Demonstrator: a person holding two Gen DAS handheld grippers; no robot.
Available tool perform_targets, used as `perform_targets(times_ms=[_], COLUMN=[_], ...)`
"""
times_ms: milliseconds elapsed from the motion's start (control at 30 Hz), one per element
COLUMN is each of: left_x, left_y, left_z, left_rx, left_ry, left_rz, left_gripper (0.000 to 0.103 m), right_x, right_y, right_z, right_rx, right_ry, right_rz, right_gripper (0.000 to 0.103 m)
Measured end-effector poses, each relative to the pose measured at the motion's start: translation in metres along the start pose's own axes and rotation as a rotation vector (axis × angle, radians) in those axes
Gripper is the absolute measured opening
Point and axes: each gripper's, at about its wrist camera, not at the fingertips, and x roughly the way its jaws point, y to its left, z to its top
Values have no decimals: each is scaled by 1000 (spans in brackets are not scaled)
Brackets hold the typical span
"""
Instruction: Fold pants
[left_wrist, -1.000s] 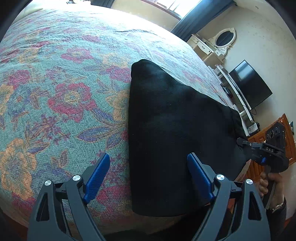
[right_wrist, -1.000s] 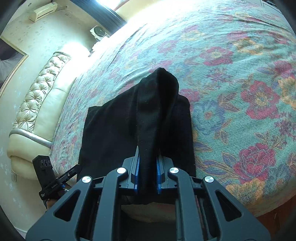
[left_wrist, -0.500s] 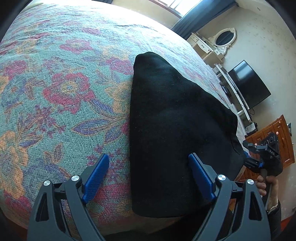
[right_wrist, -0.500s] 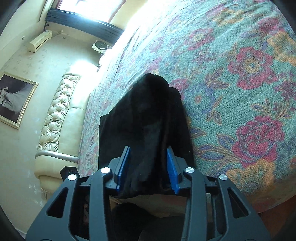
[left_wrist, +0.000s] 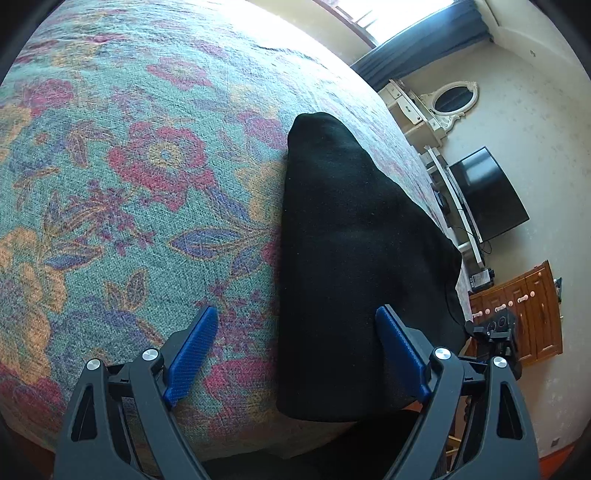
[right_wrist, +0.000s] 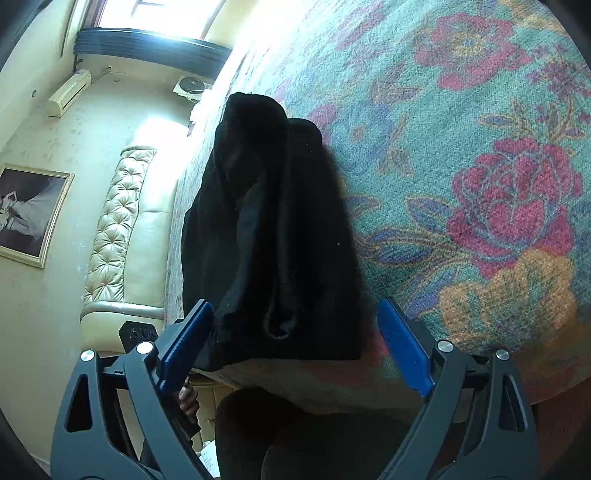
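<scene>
The black pants (left_wrist: 354, 258) lie as a folded bundle at the near edge of the bed (left_wrist: 129, 166), and the right tongs (right_wrist: 295, 347), whose jaws have just been opening, now stand wide around a loose ridge of cloth without pressing it. The left tongs (left_wrist: 295, 354) also gape, empty, astride the bundle's left edge. The fold looks just laid down, so the next move likely calls for smoothing that raised ridge or regrasping for another fold; open floral cover stretches beyond, while the near edge leaves little margin.
</scene>
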Motion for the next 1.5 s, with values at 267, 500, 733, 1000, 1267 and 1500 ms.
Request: perform_targets(times_ms=[267, 500, 733, 1000, 1267, 1500], left_x=[8, 13, 18, 17, 16, 15], left_y=[-21, -31, -36, -41, -39, -34], left_z=[-13, -19, -22, -26, -29, -28], left_rx=[29, 81, 117, 142, 148, 129], left_ry=[27, 4, -29, -31, -28, -21], left_rz=[-2, 33, 57, 48, 45, 18], left_gripper=[86, 87, 86, 60, 57, 57], right_x=[12, 11, 13, 13, 15, 12], right_y=[7, -13, -13, -12, -13, -16], right_z=[-1, 2, 7, 7, 9, 9], right_rx=[-84, -47, -47, -58, -63, -61], right_ry=[28, 40, 38, 42, 50, 54], right_rz=[-26, 33, 64, 61, 71, 87], right_gripper=[64, 46, 46, 46, 43, 43])
